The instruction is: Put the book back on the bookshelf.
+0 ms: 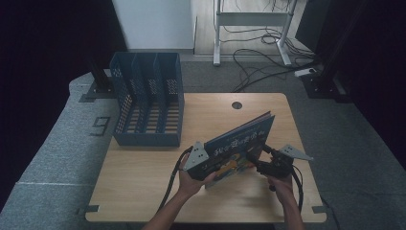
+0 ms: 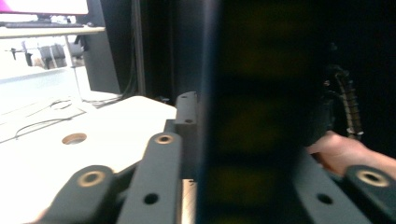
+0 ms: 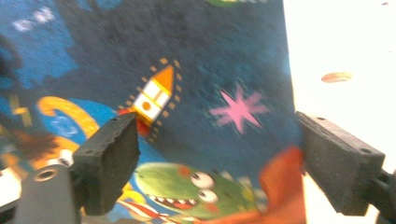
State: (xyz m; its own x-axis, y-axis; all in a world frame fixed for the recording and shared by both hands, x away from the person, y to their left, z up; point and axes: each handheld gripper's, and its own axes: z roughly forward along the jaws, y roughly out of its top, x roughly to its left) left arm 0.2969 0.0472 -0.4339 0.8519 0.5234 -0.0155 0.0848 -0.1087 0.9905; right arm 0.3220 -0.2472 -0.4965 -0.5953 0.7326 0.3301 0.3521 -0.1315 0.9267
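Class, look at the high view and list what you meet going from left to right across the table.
Blue file rack → left claw → picture book → right claw. The rack stands at the table's far left corner; the book is held tilted between the two claws.

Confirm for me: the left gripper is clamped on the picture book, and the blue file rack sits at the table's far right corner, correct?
Not quite. The file rack sits at the table's far left corner, as the high view shows. The left gripper does clamp the picture book.
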